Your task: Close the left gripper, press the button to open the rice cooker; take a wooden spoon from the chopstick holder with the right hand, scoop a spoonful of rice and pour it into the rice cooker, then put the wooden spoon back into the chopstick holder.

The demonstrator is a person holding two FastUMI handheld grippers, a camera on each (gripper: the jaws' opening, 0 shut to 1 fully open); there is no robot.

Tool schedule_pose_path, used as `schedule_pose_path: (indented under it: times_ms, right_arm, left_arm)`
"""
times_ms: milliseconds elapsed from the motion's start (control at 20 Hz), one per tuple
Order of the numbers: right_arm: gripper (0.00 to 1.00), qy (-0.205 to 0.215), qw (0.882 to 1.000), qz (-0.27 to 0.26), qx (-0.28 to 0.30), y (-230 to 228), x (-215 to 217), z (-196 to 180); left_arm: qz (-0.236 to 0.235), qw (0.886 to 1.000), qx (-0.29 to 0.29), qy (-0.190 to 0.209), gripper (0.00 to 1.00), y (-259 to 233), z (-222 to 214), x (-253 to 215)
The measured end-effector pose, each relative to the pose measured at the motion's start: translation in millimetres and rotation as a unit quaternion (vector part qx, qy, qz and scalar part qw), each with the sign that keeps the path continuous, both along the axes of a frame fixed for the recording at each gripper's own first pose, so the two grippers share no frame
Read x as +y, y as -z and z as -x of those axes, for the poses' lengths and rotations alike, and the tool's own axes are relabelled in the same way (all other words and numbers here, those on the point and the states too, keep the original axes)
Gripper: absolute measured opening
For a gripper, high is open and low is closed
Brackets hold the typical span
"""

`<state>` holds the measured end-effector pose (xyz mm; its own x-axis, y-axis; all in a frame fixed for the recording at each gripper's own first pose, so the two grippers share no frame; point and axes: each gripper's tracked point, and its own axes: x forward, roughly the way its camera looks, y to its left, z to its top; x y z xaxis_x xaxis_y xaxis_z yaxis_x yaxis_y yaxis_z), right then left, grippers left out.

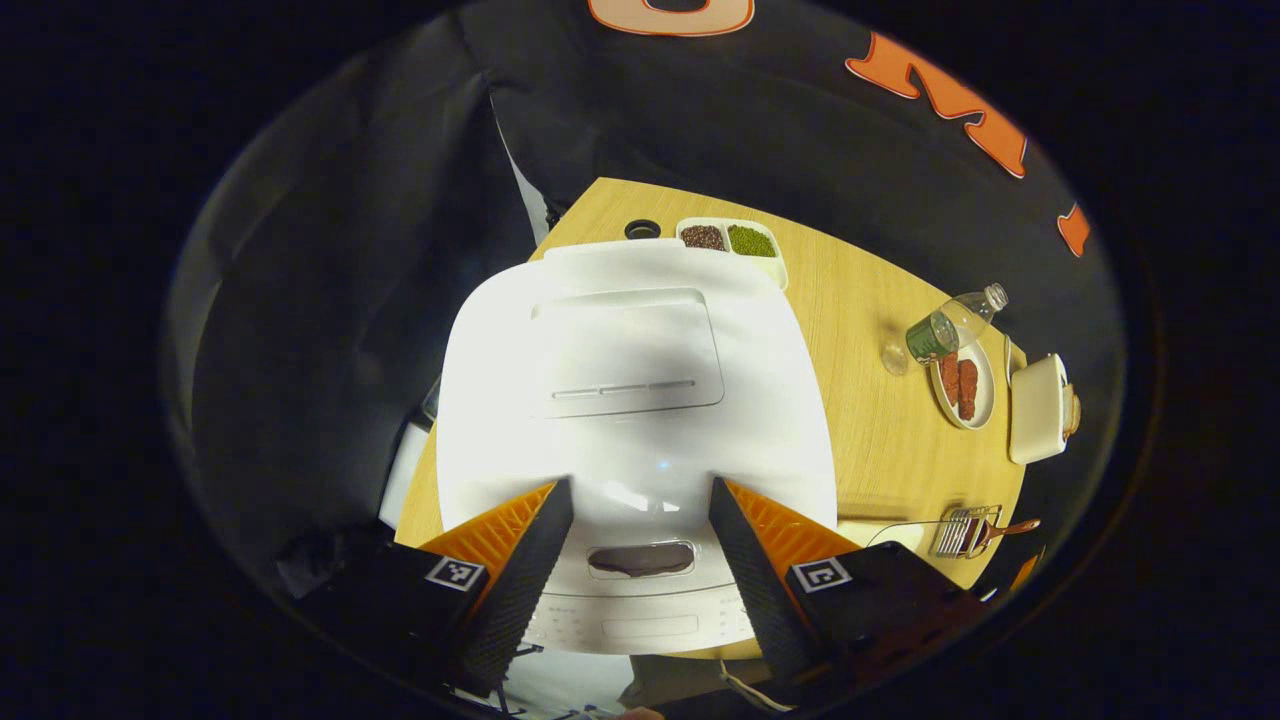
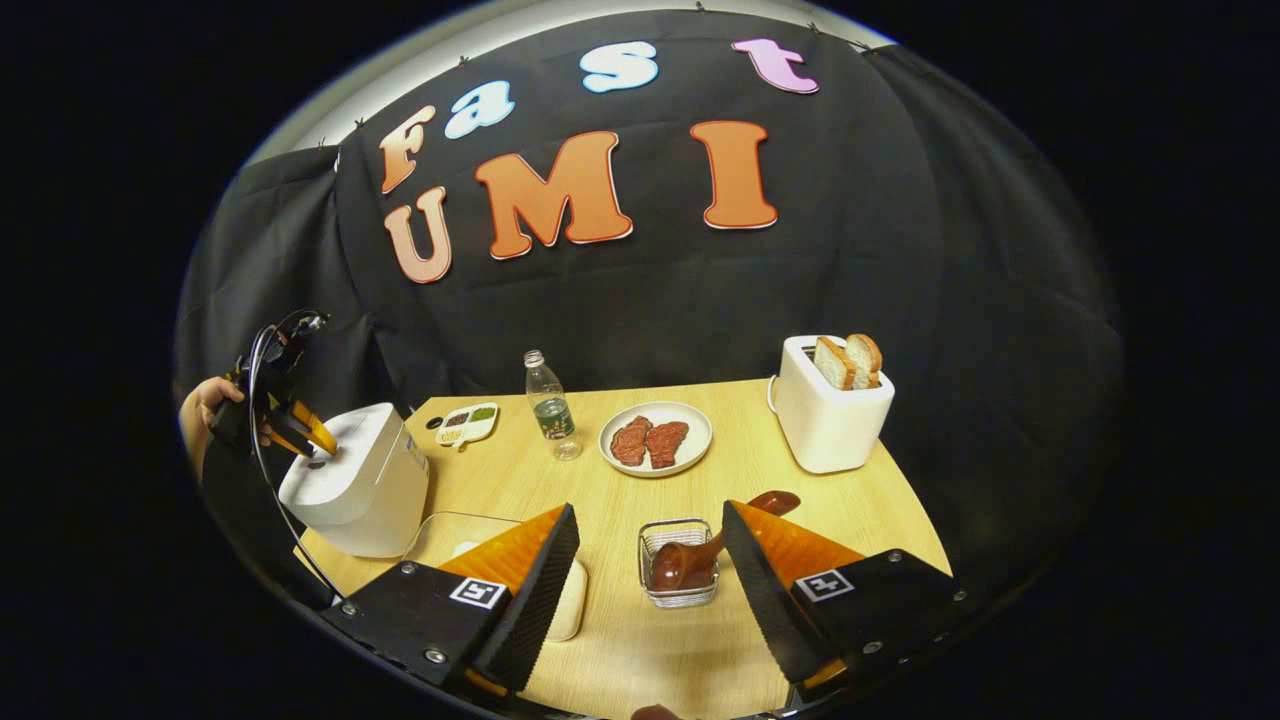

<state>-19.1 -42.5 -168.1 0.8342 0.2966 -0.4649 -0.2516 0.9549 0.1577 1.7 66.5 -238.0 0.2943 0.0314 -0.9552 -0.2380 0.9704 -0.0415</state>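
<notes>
Rice cooker (image 1: 635, 400) sat lid-down at the table (image 1: 880, 420) edge, beneath the left claw (image 1: 640, 545), whose jaws stood wide. Button (image 1: 640, 558) lay between them; rigid, likely needs a firm press. Right claw (image 2: 650, 575), also wide, faced the chopstick holder (image 2: 680, 575); wooden spoon (image 2: 700, 555) looked light, stiff—grip its handle.

Bare tabletop (image 2: 760, 480) is lying open between the wire chopstick holder (image 2: 679, 563) near the front edge and the plate (image 2: 655, 438) behind it, while the toaster (image 2: 828, 405) is crowding the far right corner.
</notes>
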Motion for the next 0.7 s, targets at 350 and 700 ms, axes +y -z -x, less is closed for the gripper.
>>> schedule_pose_path:
  times_ms: [350,700]
  right_arm:
    - [0.90,-0.024,0.999,-0.005,-0.029,-14,25,-5]
    - [0.90,-0.041,0.991,-0.003,-0.125,-52,58,-12]
  left_arm:
    - [-0.036,0.992,-0.117,0.002,1.00,2,-9,0]
    - [-0.065,0.964,-0.258,0.004,0.99,-22,20,-15]
